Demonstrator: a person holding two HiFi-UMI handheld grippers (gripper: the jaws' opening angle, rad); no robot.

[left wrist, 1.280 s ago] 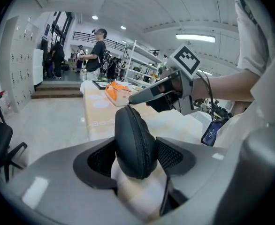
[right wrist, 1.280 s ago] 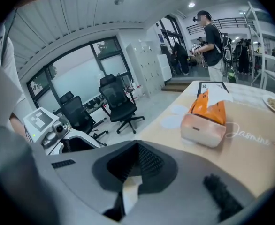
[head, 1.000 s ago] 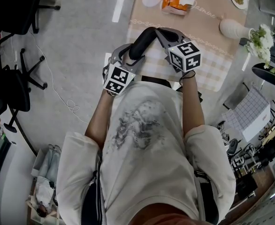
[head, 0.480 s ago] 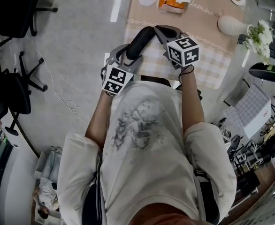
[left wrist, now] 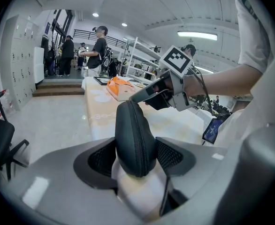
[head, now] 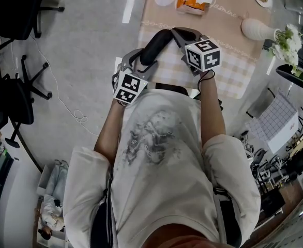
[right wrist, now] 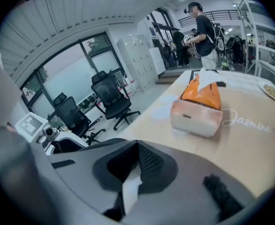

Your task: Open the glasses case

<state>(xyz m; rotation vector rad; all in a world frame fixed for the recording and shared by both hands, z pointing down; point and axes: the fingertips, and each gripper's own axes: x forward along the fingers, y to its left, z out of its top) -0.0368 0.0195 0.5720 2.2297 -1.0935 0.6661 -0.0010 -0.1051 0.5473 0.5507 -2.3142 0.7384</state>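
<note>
Glasses case [left wrist: 134,137] clamped between my left gripper [left wrist: 135,159] jaws. Right gripper [right wrist: 132,171] jaws pressed together, tip at the case's far end, over the table [head: 234,32].

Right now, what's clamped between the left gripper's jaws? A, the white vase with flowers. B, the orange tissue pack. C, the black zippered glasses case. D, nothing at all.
C: in the left gripper view, the left gripper has its jaws pressed against both sides of the black glasses case, whose zipper seam runs up its edge.
</note>
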